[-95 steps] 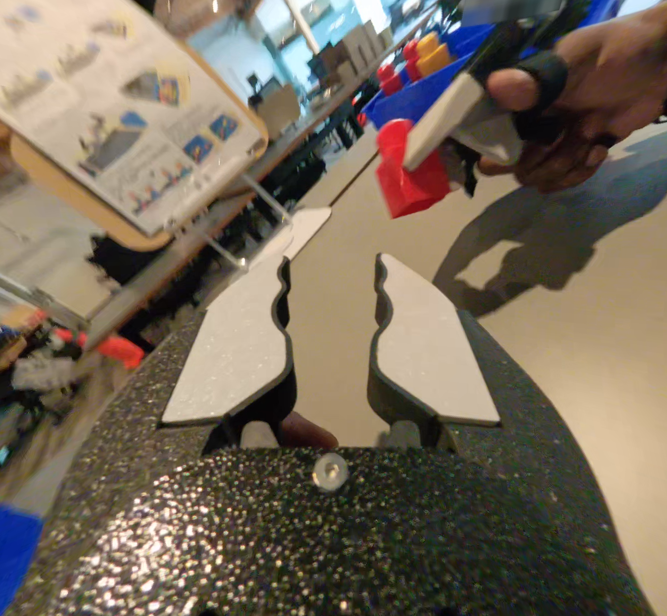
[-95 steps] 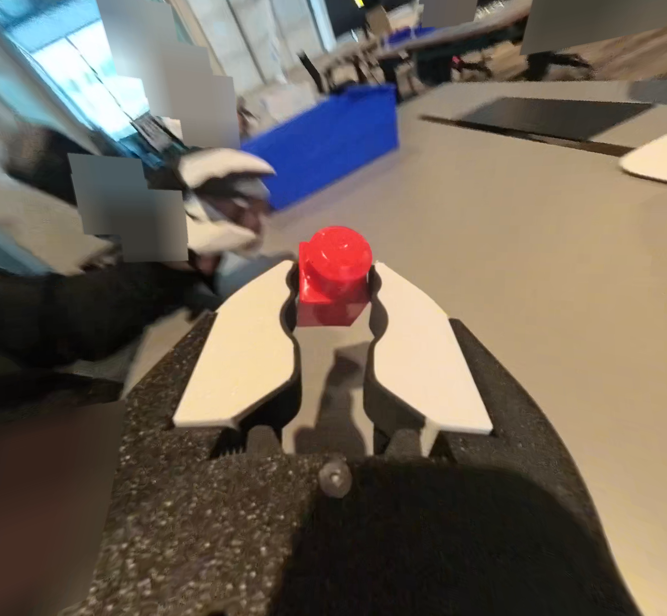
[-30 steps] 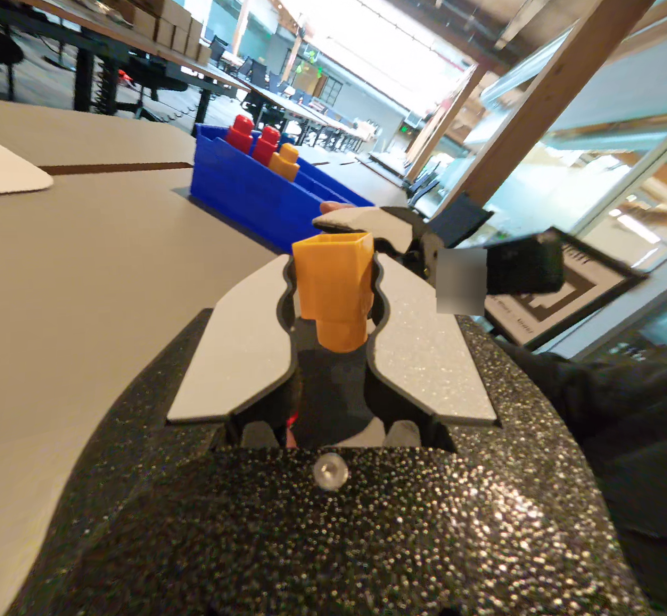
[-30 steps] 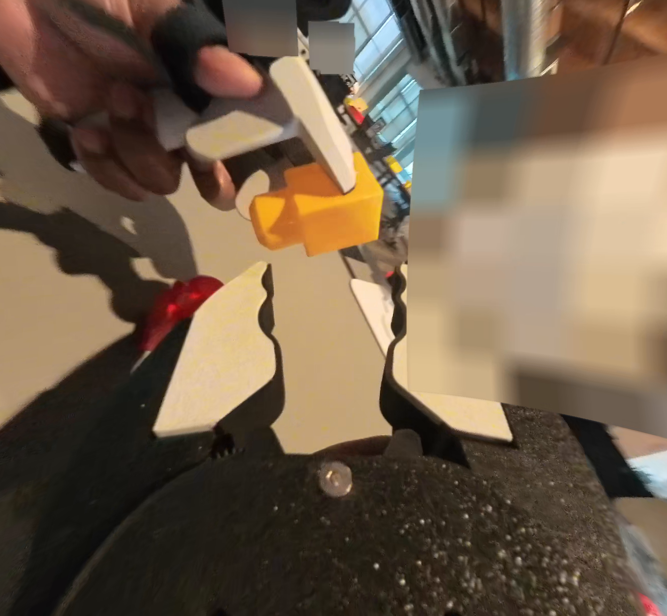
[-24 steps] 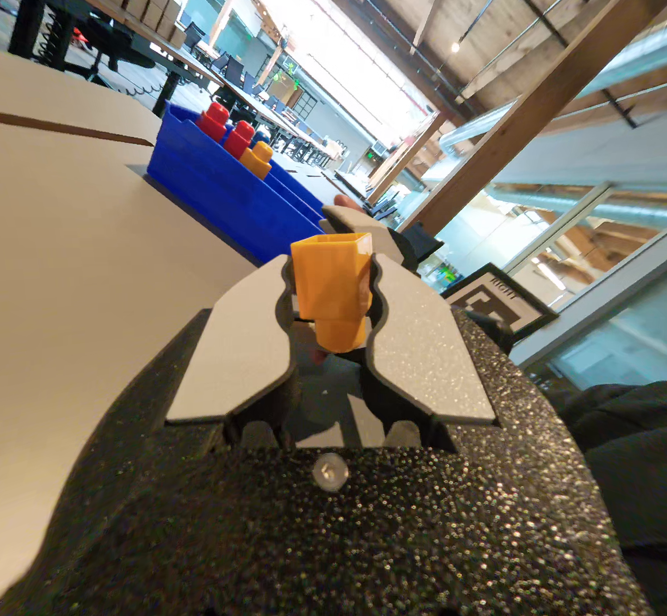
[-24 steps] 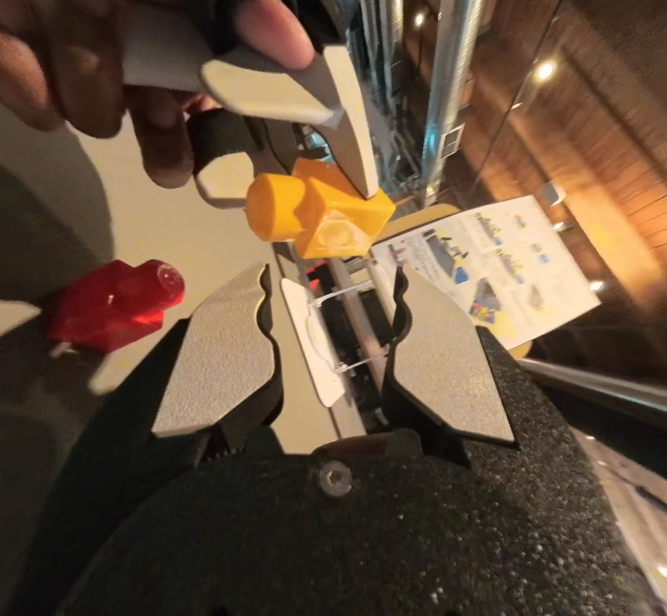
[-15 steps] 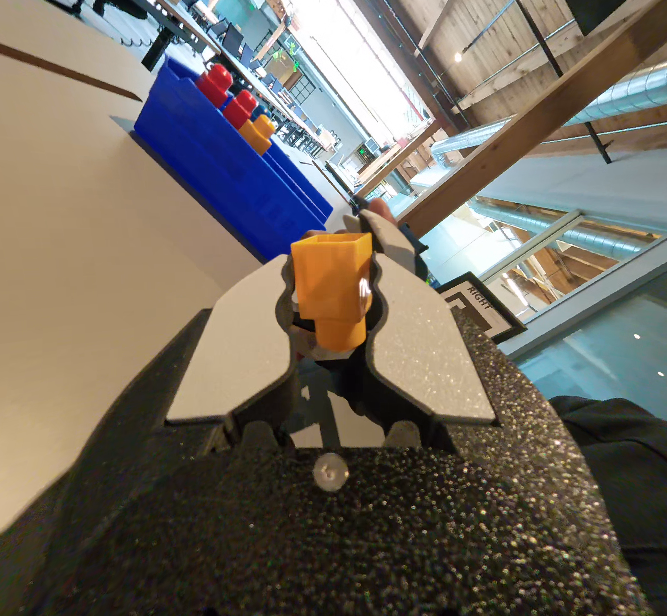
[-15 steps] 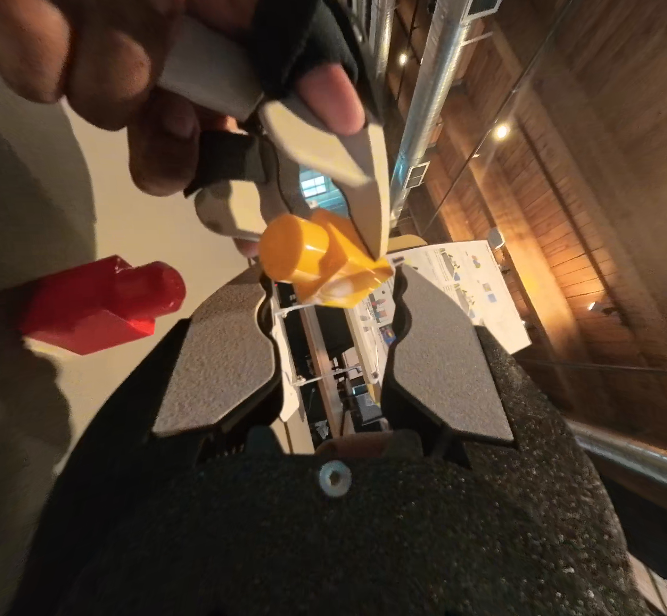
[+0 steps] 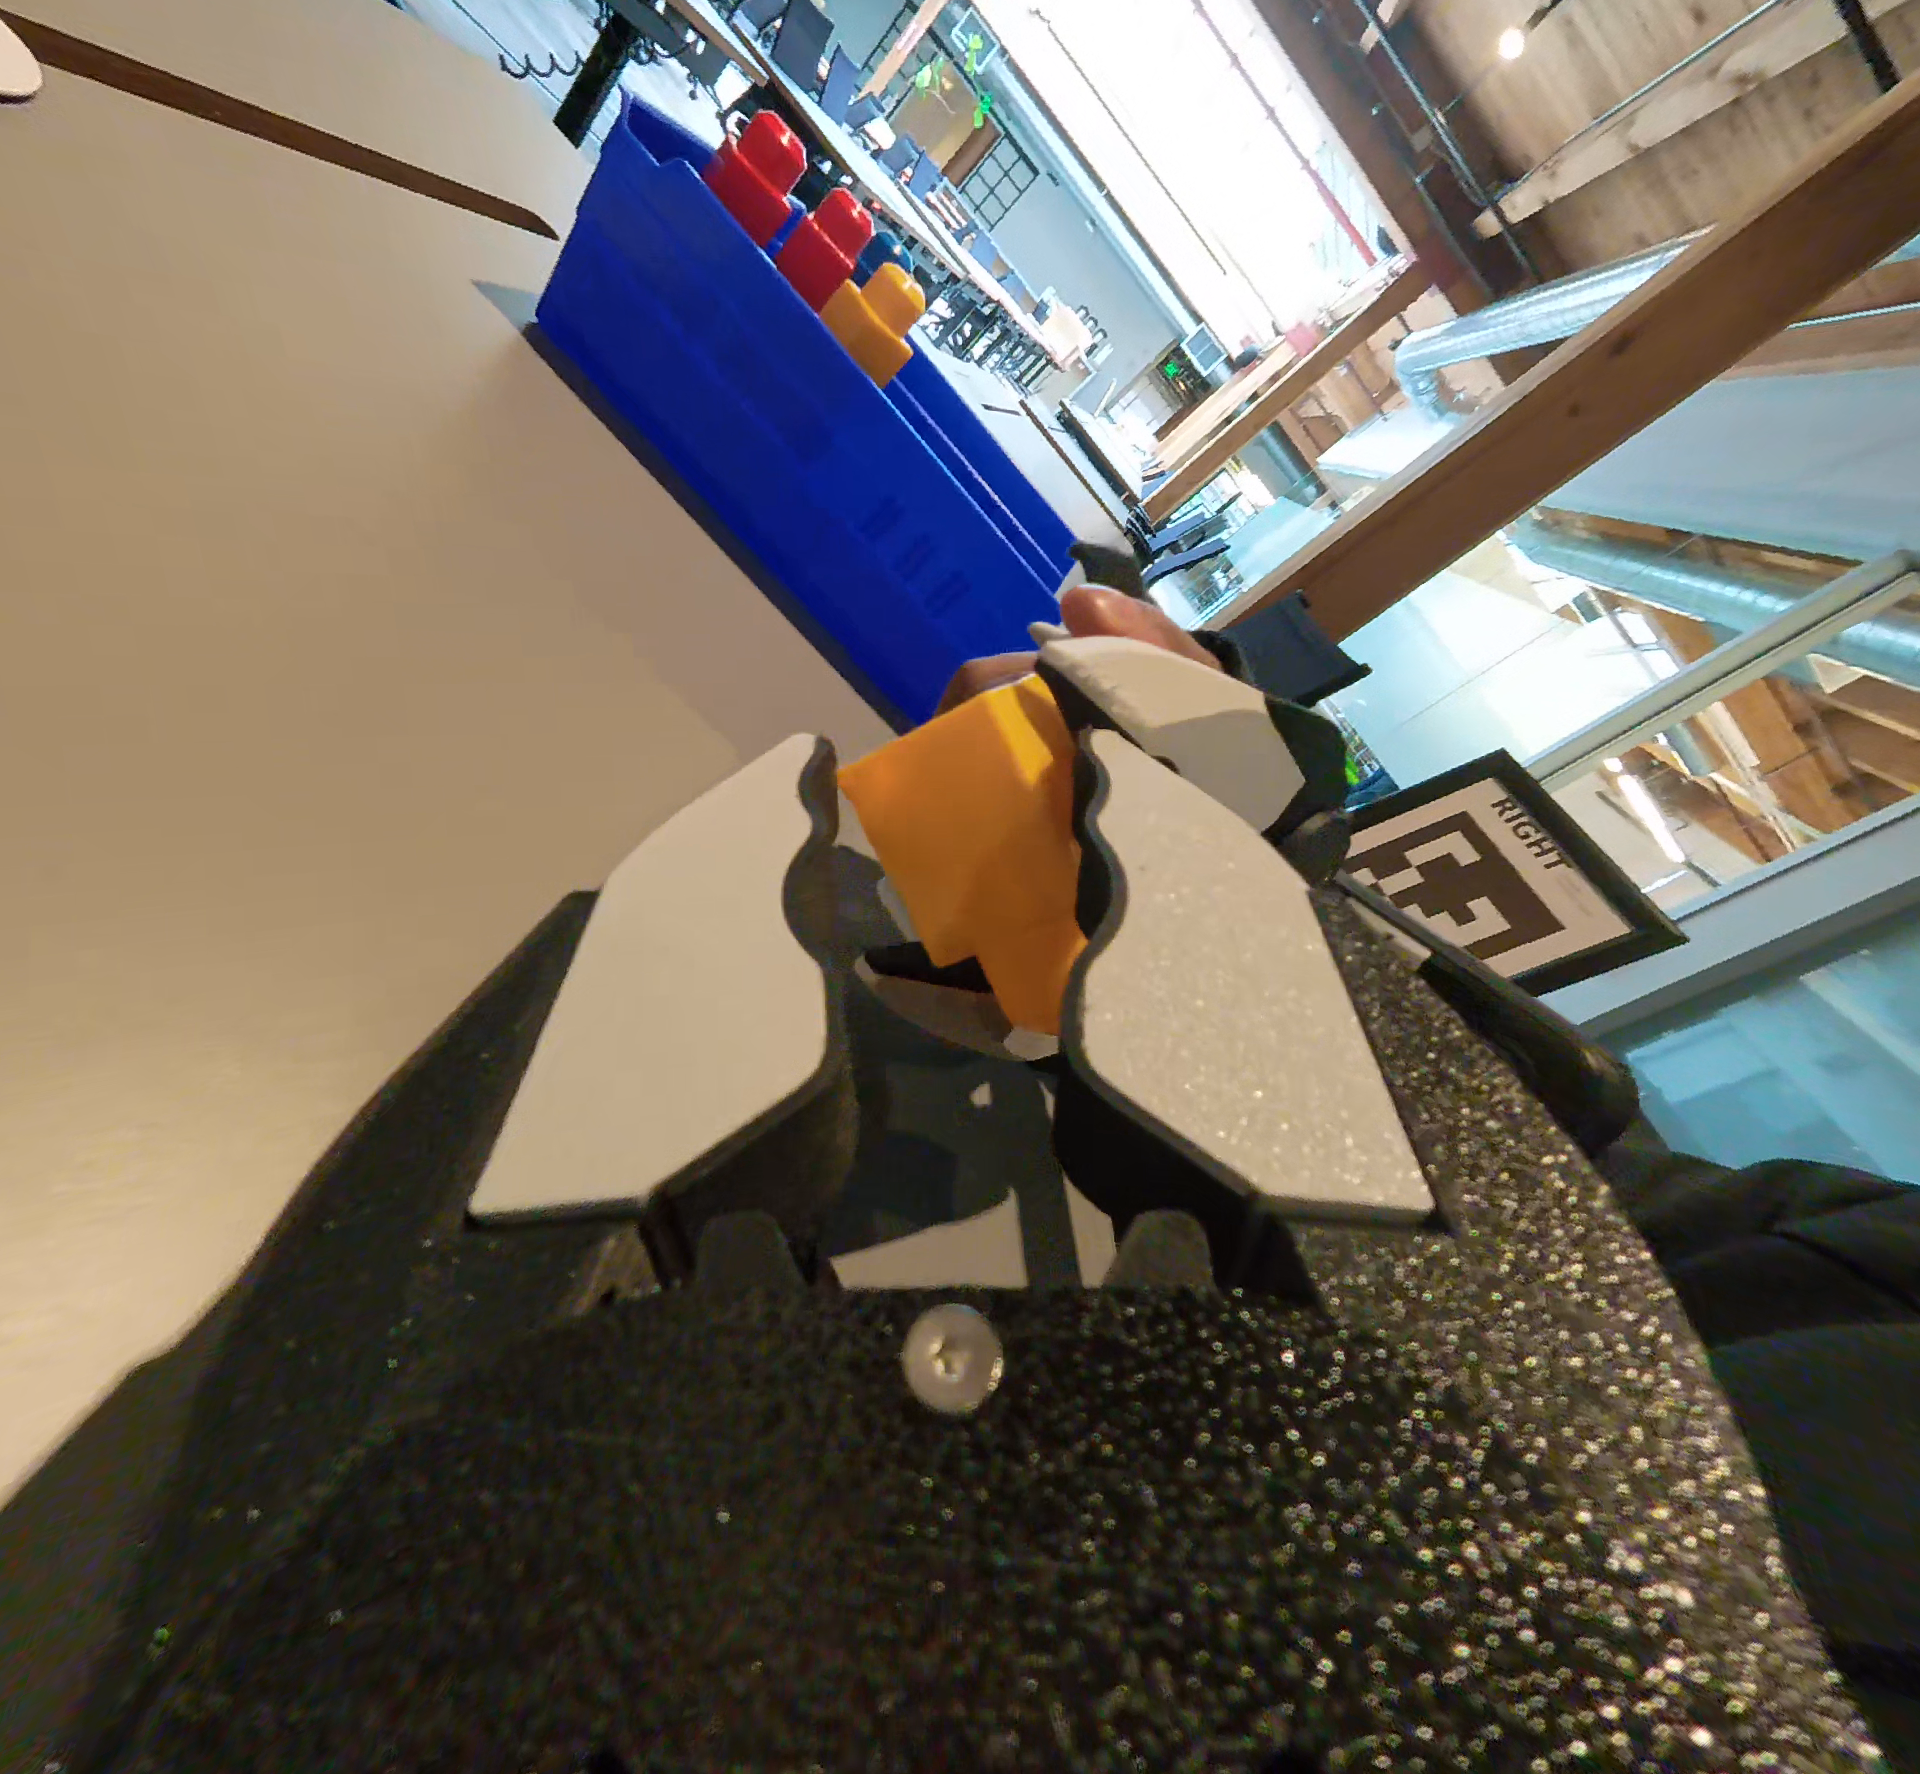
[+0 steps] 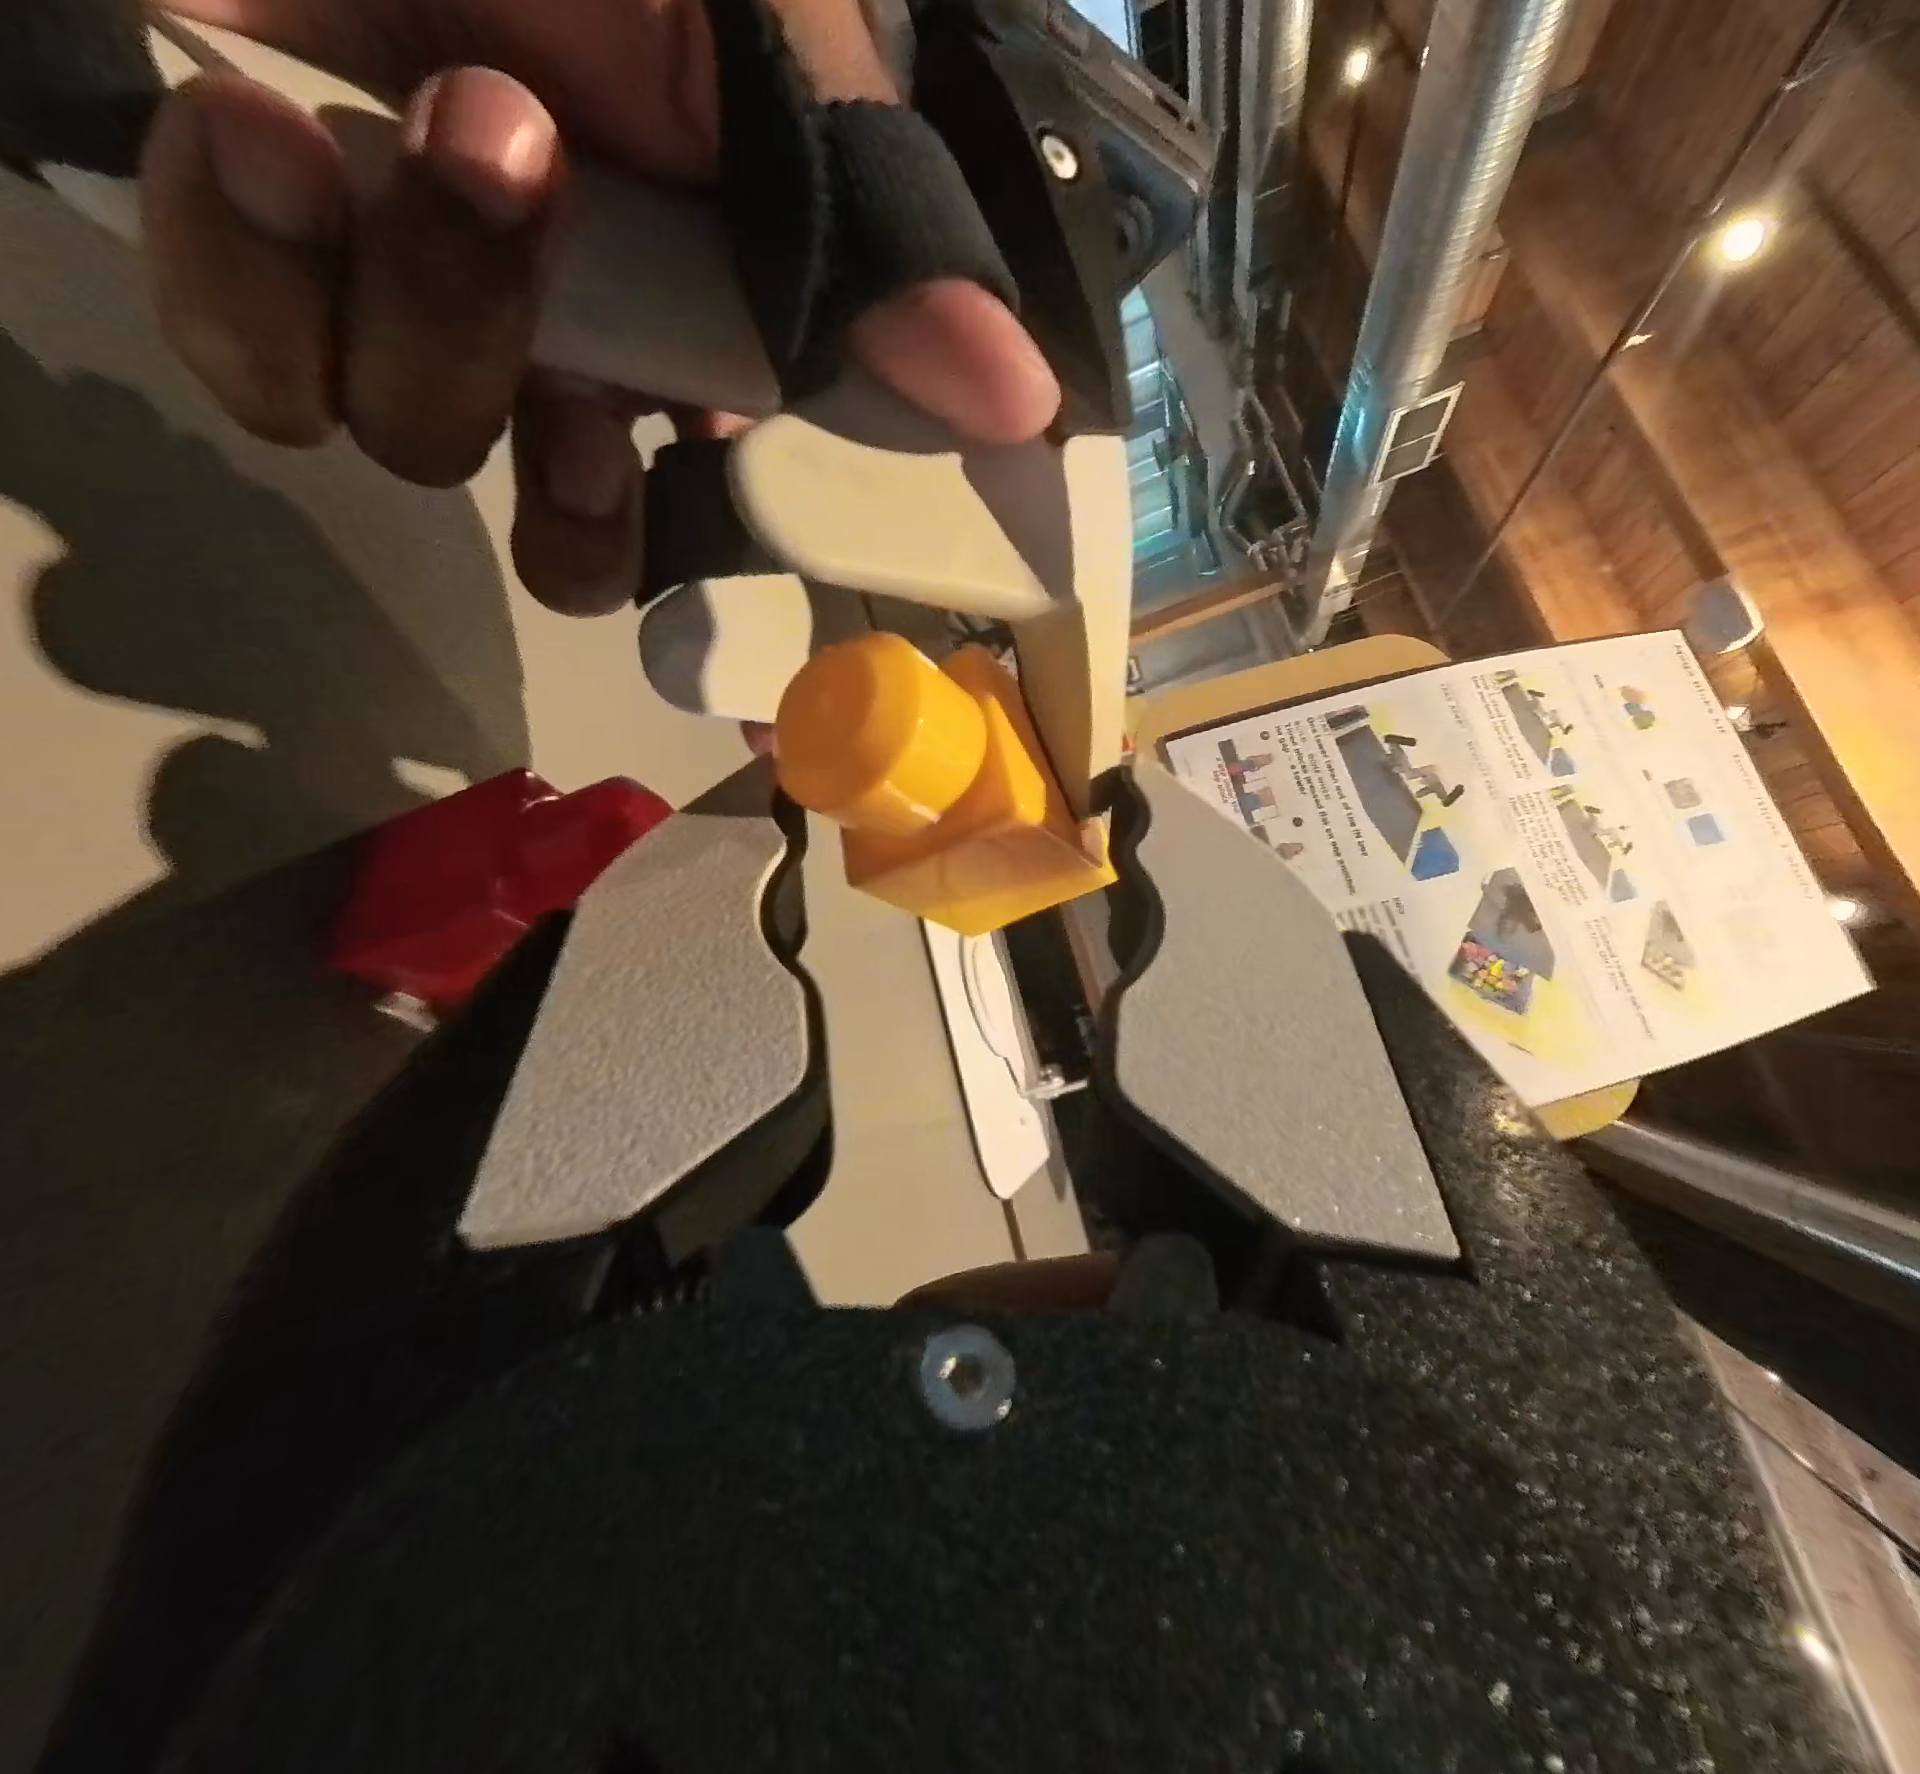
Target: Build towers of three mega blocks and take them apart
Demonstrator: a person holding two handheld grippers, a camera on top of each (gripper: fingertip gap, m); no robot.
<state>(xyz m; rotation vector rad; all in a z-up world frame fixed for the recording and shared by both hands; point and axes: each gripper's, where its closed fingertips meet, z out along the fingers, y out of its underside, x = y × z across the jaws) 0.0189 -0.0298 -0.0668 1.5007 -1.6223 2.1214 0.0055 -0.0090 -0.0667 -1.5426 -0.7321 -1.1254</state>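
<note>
1 orange block (image 10: pixel 940 815), 2 claws

The red plastic block (image 10: pixel 488 877) is blurred and half hidden behind the right tool (image 10: pixel 956 851); the blue plastic bin (image 9: pixel 790 467) hides its blocks' lower parts.

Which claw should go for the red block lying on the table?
Right, probably. The right claw is open and holds nothing, and the red block lies just beside its left finger. The left claw is shut on the orange block.

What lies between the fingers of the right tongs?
The orange block lies within the right tongs, with the left tongs on it. The right wrist view shows this.
</note>
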